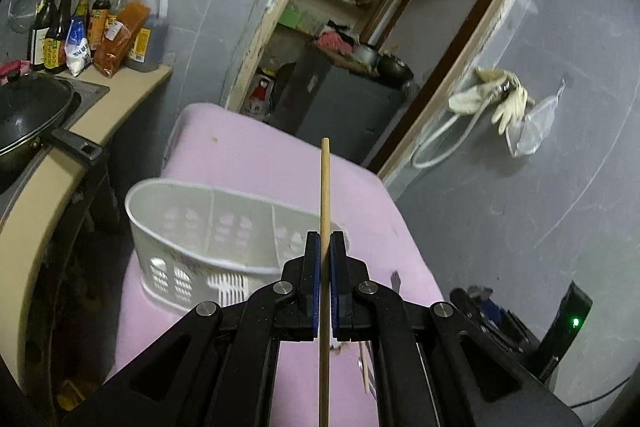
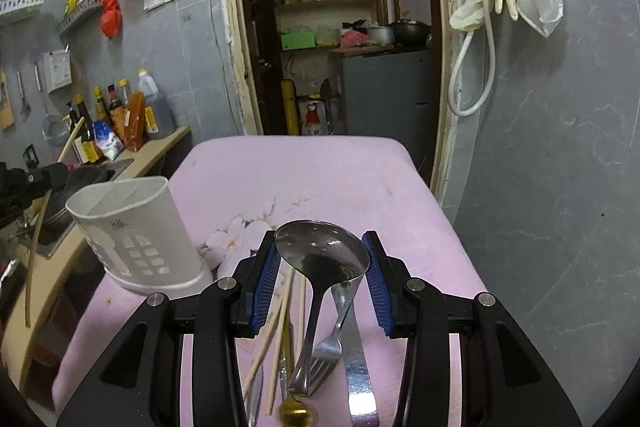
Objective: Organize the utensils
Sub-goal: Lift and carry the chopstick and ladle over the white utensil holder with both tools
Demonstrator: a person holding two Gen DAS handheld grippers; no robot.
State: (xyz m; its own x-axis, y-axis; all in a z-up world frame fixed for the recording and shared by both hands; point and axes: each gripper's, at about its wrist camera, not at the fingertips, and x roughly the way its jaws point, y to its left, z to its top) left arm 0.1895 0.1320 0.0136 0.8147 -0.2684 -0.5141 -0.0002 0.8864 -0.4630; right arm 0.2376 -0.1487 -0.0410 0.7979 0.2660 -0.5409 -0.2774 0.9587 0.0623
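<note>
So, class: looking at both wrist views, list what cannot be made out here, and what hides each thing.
- Left wrist view: the chopstick's lower end is cut off by the bottom edge.
- Left wrist view: the white caddy's right compartment is partly hidden by the left gripper.
- Right wrist view: utensil handles under the spoon are cut off by the bottom edge.

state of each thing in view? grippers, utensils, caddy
left gripper: shut on a chopstick, held upright
right gripper: shut on a spoon by its bowl
utensil caddy: upright, compartments empty
fork, loose chopsticks: lying on the pink cloth
</note>
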